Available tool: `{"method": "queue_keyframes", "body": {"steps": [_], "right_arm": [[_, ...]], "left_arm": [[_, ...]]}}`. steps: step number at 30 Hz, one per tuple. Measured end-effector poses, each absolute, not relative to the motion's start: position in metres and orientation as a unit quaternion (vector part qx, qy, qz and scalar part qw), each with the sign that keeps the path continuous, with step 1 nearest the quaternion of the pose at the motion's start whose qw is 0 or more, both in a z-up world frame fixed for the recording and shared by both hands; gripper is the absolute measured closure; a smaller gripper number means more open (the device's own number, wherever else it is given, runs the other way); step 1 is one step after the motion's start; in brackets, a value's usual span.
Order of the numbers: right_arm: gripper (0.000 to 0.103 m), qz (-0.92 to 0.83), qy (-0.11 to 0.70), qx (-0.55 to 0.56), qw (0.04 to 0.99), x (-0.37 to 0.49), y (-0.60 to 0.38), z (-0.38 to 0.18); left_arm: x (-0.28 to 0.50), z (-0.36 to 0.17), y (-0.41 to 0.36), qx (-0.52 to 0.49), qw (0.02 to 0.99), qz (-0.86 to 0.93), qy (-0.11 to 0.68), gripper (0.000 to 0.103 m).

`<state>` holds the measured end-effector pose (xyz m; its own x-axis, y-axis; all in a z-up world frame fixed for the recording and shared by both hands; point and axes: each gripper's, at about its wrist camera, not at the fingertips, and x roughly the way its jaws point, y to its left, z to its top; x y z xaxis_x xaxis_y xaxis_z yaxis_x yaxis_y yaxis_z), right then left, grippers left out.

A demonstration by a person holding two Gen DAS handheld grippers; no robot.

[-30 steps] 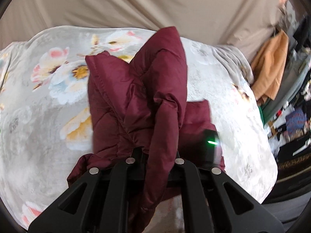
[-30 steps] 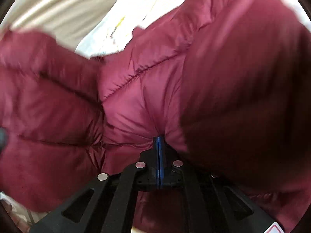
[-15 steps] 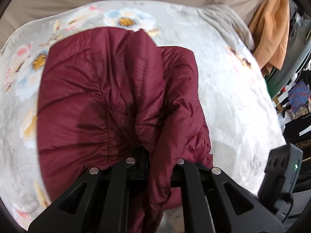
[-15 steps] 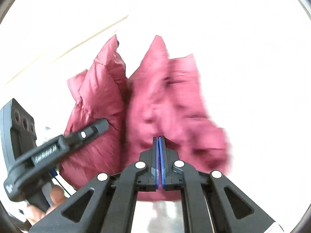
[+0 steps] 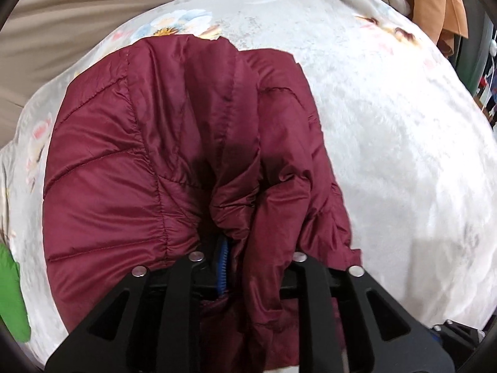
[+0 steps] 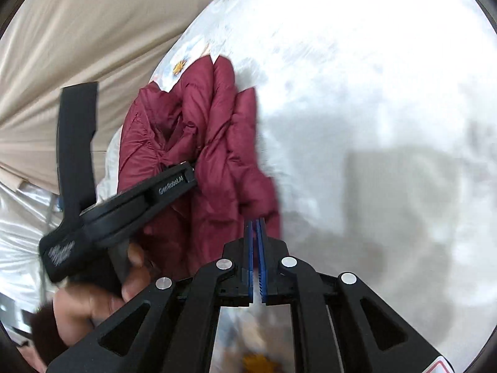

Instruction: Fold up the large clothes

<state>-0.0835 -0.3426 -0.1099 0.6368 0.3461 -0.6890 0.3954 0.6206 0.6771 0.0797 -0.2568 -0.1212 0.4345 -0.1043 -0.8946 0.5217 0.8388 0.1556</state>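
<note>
A glossy, quilted maroon puffer jacket (image 5: pixel 149 168) lies bunched on a plush, pale floral blanket (image 5: pixel 388 143) covering the bed; the left gripper (image 5: pixel 248 267), its black fingers (image 5: pixel 186 279) opening, has a puffy fold draped between them; the right gripper (image 6: pixel 256 248), blue-padded fingers (image 6: pixel 248 248) opening slightly, holds nothing just beside the jacket's edge.
</note>
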Motion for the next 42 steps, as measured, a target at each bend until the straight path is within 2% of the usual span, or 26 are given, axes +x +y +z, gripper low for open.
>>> {"method": "queue_keyframes", "body": {"steps": [7, 10, 15, 16, 18, 20, 24, 28, 29, 30, 31, 33, 36, 40, 42], "right_arm": [[0.093, -0.044, 0.417, 0.384, 0.823, -0.118, -0.365, -0.07], [0.087, -0.038, 0.405, 0.349, 0.845, -0.107, -0.36, -0.049], [0.073, -0.02, 0.386, 0.269, 0.882, -0.07, -0.343, -0.012], [0.07, -0.018, 0.384, 0.258, 0.886, -0.066, -0.34, -0.008], [0.055, -0.009, 0.375, 0.244, 0.894, -0.056, -0.33, 0.002], [0.05, 0.008, 0.373, 0.243, 0.896, -0.046, -0.318, 0.01], [0.047, 0.033, 0.391, 0.251, 0.885, -0.032, -0.296, 0.009], [0.047, 0.026, 0.417, 0.245, 0.875, -0.015, -0.282, -0.002], [0.048, 0.024, 0.434, 0.238, 0.868, -0.008, -0.278, -0.011], [0.074, 0.027, 0.447, 0.243, 0.86, -0.004, -0.277, -0.02], [0.093, 0.037, 0.458, 0.253, 0.851, -0.001, -0.278, -0.029], [0.097, 0.03, 0.455, 0.272, 0.848, -0.007, -0.287, -0.035], [0.097, 0.006, 0.441, 0.287, 0.85, -0.023, -0.309, -0.042], [0.098, -0.003, 0.502, 0.307, 0.809, -0.02, -0.321, -0.103], [0.098, -0.003, 0.51, 0.329, 0.795, -0.019, -0.326, -0.116]], "left_arm": [[0.061, -0.055, -0.219, 0.123, 0.849, -0.197, 0.475, 0.078], [0.053, -0.022, -0.198, 0.092, 0.865, -0.199, 0.452, 0.071], [0.058, 0.019, -0.152, 0.043, 0.889, -0.171, 0.422, 0.064], [0.06, 0.021, -0.143, 0.035, 0.892, -0.163, 0.421, 0.061], [0.066, 0.018, -0.112, 0.021, 0.895, -0.136, 0.425, 0.06], [0.072, 0.008, -0.086, 0.016, 0.892, -0.111, 0.439, 0.061], [0.077, -0.03, -0.053, 0.003, 0.875, -0.07, 0.478, 0.061], [0.075, -0.055, -0.055, -0.001, 0.861, -0.076, 0.503, 0.062], [0.075, -0.061, -0.059, 0.007, 0.86, -0.074, 0.505, 0.062], [0.074, -0.064, -0.062, 0.012, 0.859, -0.073, 0.506, 0.062], [0.074, -0.067, -0.066, 0.017, 0.859, -0.074, 0.507, 0.062], [0.075, -0.07, -0.071, 0.023, 0.857, -0.078, 0.509, 0.061], [0.077, -0.08, -0.082, 0.039, 0.848, -0.092, 0.52, 0.059], [0.08, -0.104, -0.106, 0.084, 0.839, -0.087, 0.531, 0.058], [0.08, -0.11, -0.112, 0.105, 0.839, -0.083, 0.527, 0.058]]}}
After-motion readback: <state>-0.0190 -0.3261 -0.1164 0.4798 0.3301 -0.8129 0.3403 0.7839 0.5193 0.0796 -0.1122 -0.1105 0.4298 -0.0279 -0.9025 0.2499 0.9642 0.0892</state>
